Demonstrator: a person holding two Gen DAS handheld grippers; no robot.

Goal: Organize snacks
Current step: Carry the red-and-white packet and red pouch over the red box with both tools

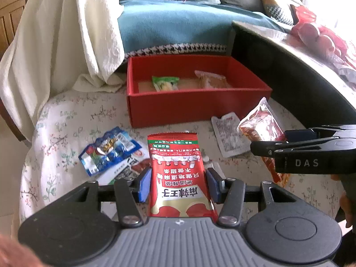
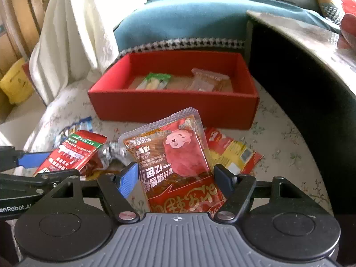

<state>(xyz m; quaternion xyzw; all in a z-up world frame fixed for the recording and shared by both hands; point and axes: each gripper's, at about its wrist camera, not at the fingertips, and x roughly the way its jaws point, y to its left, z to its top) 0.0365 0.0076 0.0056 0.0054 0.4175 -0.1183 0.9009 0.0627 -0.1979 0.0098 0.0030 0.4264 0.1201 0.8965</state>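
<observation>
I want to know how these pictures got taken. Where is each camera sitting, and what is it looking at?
Left wrist view: sits on the left tongs, looking forward and down at the red-green snack packet they grip, with the red box beyond; the right tongs show at the right edge.
Right wrist view: sits on the right tongs, looking forward and down at the clear red sauce-coloured packet they grip; the left tongs show at the left edge.
Both views share the red box, both packets, the flowered tablecloth and the blue sofa.
</observation>
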